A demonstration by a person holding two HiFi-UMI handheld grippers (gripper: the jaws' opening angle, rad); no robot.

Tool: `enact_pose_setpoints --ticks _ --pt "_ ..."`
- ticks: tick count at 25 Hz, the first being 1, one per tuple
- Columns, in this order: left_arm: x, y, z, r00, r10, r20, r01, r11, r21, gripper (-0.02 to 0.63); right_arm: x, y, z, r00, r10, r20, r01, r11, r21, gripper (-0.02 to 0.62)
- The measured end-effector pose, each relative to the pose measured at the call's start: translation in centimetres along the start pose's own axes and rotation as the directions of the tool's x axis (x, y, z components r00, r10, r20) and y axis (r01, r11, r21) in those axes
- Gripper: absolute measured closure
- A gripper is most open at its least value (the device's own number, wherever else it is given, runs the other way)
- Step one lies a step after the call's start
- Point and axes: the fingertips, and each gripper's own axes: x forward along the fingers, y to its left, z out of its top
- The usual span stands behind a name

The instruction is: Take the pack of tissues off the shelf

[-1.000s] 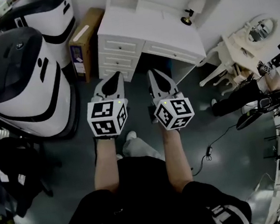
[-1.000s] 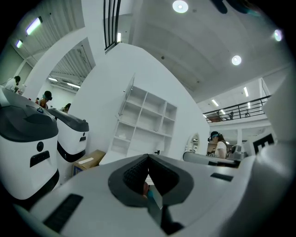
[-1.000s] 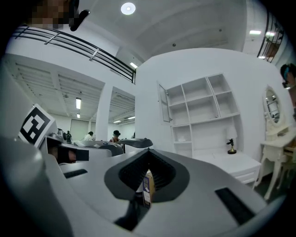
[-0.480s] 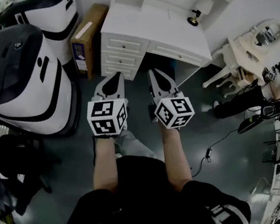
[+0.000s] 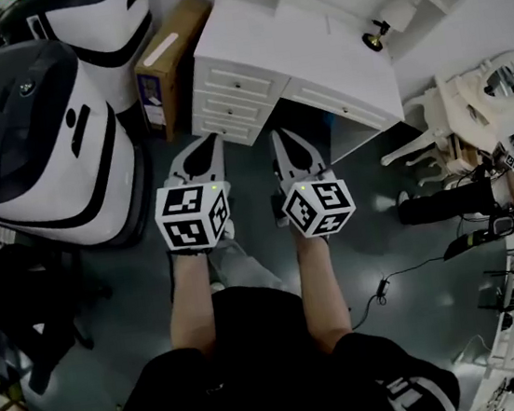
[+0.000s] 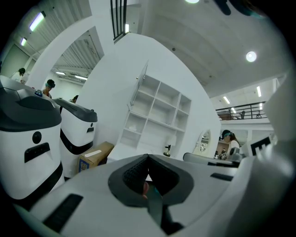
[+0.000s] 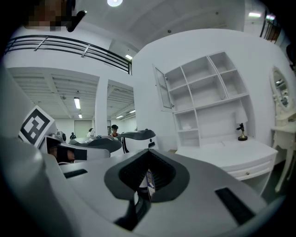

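Both jaws stay closed and empty on my left gripper (image 5: 210, 140) and right gripper (image 5: 278, 135). The worktop (image 5: 301, 44) has drifted right. The pack of tissues (image 7: 186, 126), a faint shape, sits low on the shelf (image 7: 203, 88).

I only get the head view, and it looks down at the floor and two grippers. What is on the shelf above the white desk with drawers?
Observer: The right gripper view looks straight at the white open-fronted shelf unit rising at the back of the white desk. Nearly all its compartments look bare.
Operator: Nearly all?
Observer: One small pale thing lies in a lower left compartment. It is too small to tell whether it is the tissues.
Operator: Are my pinchers holding anything?
Observer: No. In their own views, the left gripper and the right gripper have their pads meeting at the tips, with nothing pinched.
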Motion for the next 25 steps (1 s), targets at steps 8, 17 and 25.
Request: enact_pose_setpoints --ticks 8,17,25 --pt "8.1 2.8 -1.2 0.999 -0.018 -0.05 0.018 1.0 0.004 0.595 6.6 -5.0 -2.2 0.999 -0.033 -0.03 0.035 0.998 0.046 0.577" --pt "16.3 3.0 1.0 0.995 -0.037 -0.089 0.041 0.998 0.051 0.595 11.5 -11.7 -0.2 1.0 -0.024 0.005 0.023 0.993 0.113 0.577" --pt "21.6 2.0 4.3 0.994 -0.049 -0.093 0.06 0.99 0.126 0.595 16.3 -15.2 3.6 0.997 0.019 0.077 -0.028 0.993 0.117 0.577"
